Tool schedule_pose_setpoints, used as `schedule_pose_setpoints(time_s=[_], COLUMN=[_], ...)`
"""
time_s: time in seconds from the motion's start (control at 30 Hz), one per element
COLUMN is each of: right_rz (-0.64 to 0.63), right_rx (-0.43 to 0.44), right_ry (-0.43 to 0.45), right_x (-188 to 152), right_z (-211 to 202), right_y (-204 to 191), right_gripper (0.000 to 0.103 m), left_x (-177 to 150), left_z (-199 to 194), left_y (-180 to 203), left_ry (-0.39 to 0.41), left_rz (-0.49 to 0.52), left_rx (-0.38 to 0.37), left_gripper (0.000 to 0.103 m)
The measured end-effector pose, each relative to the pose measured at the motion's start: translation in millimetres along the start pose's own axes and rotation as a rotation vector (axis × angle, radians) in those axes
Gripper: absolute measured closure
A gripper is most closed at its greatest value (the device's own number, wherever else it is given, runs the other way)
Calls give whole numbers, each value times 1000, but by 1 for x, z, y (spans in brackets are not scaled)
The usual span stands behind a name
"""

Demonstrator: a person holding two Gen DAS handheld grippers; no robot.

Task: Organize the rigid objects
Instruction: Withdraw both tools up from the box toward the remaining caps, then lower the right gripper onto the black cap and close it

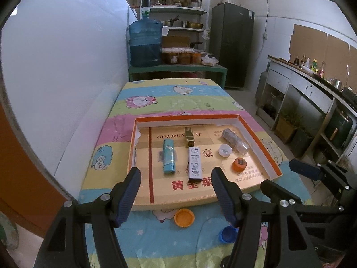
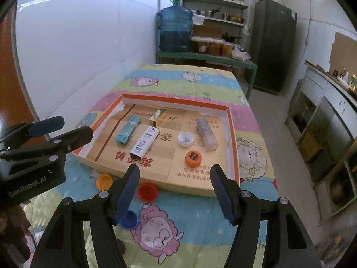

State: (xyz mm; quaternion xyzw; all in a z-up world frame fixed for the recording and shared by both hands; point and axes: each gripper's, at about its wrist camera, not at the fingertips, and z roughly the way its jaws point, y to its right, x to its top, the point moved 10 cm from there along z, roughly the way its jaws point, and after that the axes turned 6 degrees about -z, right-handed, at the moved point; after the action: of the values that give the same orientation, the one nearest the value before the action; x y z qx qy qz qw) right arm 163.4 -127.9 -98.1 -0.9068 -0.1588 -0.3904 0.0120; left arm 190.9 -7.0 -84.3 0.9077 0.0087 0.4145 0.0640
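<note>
Six items already lie inside the shallow orange-rimmed cardboard tray (image 1: pixel 258 134) in the left wrist view: a teal rectangular lighter-shaped box (image 1: pixel 168 156) at about ten o'clock of the tray floor, a small gold metallic box (image 1: pixel 189 136) at twelve, a white printed carton (image 1: pixel 194 163) in the middle, a white plastic bottle cap (image 1: pixel 225 150) and a clear ribbed plastic box (image 1: pixel 236 140) at two o'clock, and an orange cap with a dark top (image 1: pixel 239 164) at four. Outside the tray, on the cartoon-sheep cloth of the bench (image 1: pixel 156 93), an orange plastic cap (image 1: pixel 184 217) lies just beside the tray's near edge at six o'clock, and a blue plastic cap (image 1: pixel 228 234) sits near it, partly hidden behind a finger. The left gripper (image 1: pixel 176 194) has its jaws apart with nothing between them.

From the right wrist view, three caps are loose at the tray's six to seven o'clock: the orange one, a red plastic cap (image 2: pixel 147 192) and the blue one, all on the cloth and apart from each other. The right gripper (image 2: pixel 175 194) hovers above them, jaws wide apart and empty.

Judging by this, the task looks roughly two-thirds done; the three loose caps seem to be what is left.
</note>
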Motion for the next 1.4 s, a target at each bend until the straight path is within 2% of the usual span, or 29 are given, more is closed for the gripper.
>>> schedule_pose_setpoints(time_s=[0.6, 1.1, 1.4], right_rz=[-31, -47, -40], right_rx=[-66, -55, -26], right_ry=[35, 63, 52], right_x=[-8, -15, -27], right_z=[-38, -60, -62], right_y=[-16, -32, -40], right_gripper=[36, 36, 36], left_x=[-18, -33, -44], left_z=[-34, -53, -57], left_y=[-9, -11, -22], left_ry=[32, 48, 41], left_rz=[4, 4, -18], left_rx=[5, -1, 7], left_gripper=[38, 38, 38])
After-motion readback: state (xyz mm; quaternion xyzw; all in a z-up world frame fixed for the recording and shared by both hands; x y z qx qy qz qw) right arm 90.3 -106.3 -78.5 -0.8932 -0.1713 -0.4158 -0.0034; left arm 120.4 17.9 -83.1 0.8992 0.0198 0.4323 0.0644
